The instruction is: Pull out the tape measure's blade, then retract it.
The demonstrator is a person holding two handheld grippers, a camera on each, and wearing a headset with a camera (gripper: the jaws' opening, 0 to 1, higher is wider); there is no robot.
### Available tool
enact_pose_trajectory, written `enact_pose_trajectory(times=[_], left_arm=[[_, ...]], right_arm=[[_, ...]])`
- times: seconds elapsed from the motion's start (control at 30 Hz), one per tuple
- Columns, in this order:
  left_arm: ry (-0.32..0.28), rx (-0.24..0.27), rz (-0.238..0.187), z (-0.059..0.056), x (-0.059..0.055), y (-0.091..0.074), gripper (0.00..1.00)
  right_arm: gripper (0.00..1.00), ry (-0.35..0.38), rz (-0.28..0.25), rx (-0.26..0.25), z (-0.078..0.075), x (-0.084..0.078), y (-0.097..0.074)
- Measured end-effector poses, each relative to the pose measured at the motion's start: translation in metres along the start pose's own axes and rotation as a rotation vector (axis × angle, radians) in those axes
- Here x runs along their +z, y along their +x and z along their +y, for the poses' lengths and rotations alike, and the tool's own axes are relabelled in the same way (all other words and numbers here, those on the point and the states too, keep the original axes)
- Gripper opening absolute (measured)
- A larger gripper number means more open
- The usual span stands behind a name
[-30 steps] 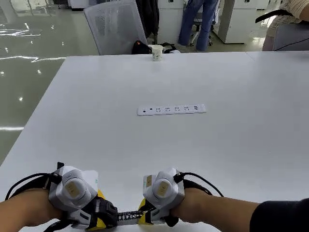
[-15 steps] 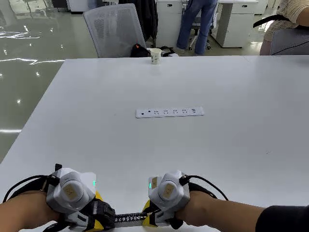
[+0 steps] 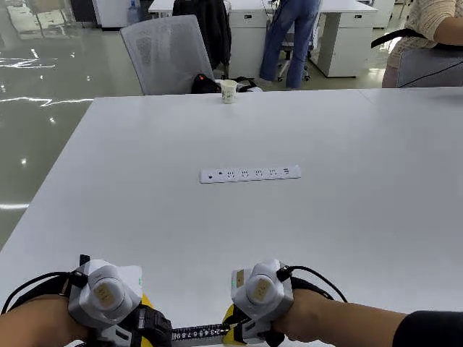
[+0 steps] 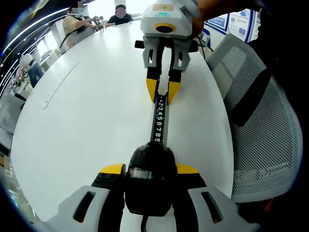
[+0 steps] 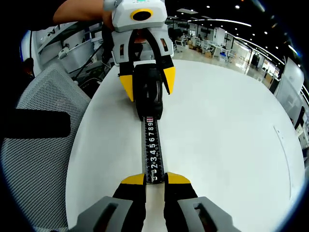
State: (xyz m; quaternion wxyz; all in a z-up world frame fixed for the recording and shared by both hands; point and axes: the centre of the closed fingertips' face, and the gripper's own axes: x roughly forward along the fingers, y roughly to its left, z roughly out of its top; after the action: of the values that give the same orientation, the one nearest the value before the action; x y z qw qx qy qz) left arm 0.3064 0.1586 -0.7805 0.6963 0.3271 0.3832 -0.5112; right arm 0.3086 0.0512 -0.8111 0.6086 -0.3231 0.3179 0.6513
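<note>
left gripper (image 4: 149, 170): low at the near edge of the white table (image 3: 289, 231), pointing right, jaws clamped on the black tape measure (image 4: 150, 186)
right gripper (image 5: 155, 179): near the left one and facing it, jaws pinching the blade (image 5: 151, 140) tip
blade: out a short way, straight between both grippers, numbers up

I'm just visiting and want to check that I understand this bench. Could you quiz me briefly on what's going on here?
1. True or false: the left gripper is shut on the tape measure's case.
2. What does the right gripper pinch? A) a pen B) the blade C) a cable
3. Name the flat white thing at the middle of the table.
Key: 1 true; 2 B; 3 the power strip.
</note>
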Motion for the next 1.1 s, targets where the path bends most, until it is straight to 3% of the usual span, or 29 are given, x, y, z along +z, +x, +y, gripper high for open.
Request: enact_pose_trajectory(times=[1.1], left_arm=[[-0.011,0.011,-0.005,0.001,0.002,0.0,0.32]], right_arm=[[0.1,0.019,0.009,-0.007,0.0,-0.021,-0.019]])
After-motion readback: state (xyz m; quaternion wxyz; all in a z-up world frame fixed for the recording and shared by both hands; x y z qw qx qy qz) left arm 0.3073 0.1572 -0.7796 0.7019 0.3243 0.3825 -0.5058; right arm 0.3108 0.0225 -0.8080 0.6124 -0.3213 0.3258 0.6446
